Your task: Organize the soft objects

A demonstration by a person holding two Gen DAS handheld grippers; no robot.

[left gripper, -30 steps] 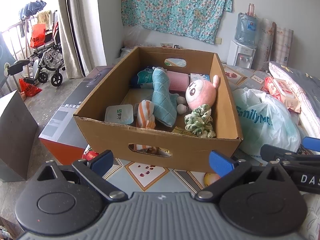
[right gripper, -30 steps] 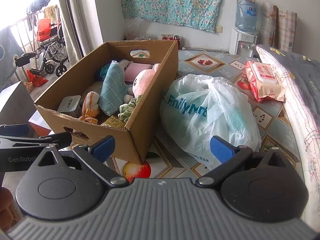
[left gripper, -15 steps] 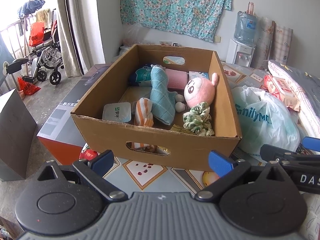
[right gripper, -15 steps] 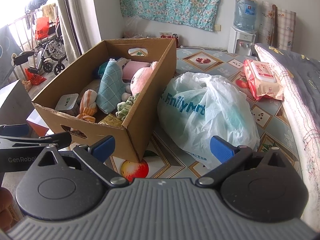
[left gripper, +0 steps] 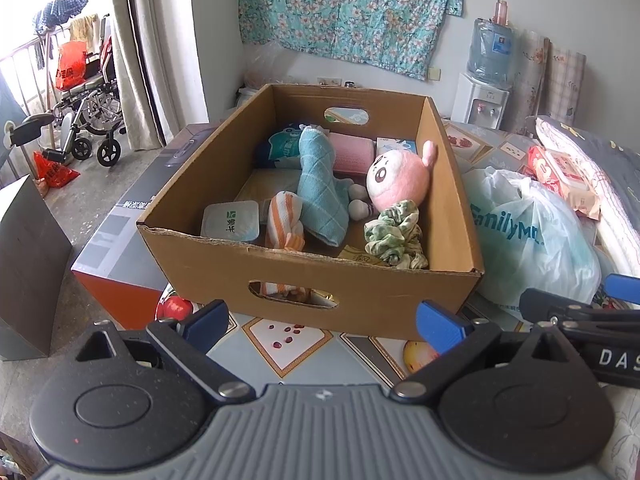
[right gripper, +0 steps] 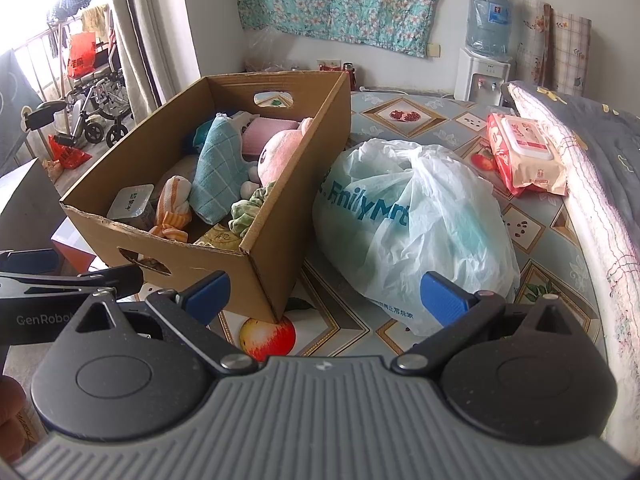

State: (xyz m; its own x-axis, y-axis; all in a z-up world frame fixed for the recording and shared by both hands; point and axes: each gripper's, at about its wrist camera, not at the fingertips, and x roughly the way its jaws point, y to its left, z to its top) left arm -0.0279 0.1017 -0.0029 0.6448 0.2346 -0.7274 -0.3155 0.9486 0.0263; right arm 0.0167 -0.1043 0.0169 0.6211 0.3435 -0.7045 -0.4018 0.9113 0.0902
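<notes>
1. A lived-in room: a floral cloth (left gripper: pixel 352 12) hangs on the far wall, a water dispenser (left gripper: pixel 486 76) stands at far right, and a wheelchair (left gripper: pixel 86 120) sits far left by the curtain. The work surface is a patterned mat (right gripper: pixel 400 116) printed with fruit.
2. A cardboard box (left gripper: pixel 320 280) stands open on the mat, and the soft things lie loose inside it.
3. In the box: a pink plush toy (left gripper: pixel 398 178) leans against the right wall, a teal checked cloth (left gripper: pixel 320 188) lies slanted in the middle, an orange-striped cloth (left gripper: pixel 284 222) is bunched near the front, and a green floral scrunchie (left gripper: pixel 394 234) sits at near right.
4. All look light, limp and easily squashed; none seems fragile or slippery. The cloths will likely sag, so pinch a raised fold. The plush is best taken by its ear or the round of its head.
5. A white plastic bag (right gripper: pixel 408 220) lies just right of the box, with a wipes packet (right gripper: pixel 524 152) farther right.
6. The left gripper (left gripper: pixel 320 322) hangs before the box's near wall, jaws wide and empty. The right gripper (right gripper: pixel 324 294) hangs near the box's near right corner, likewise spread wide and holding nothing.
</notes>
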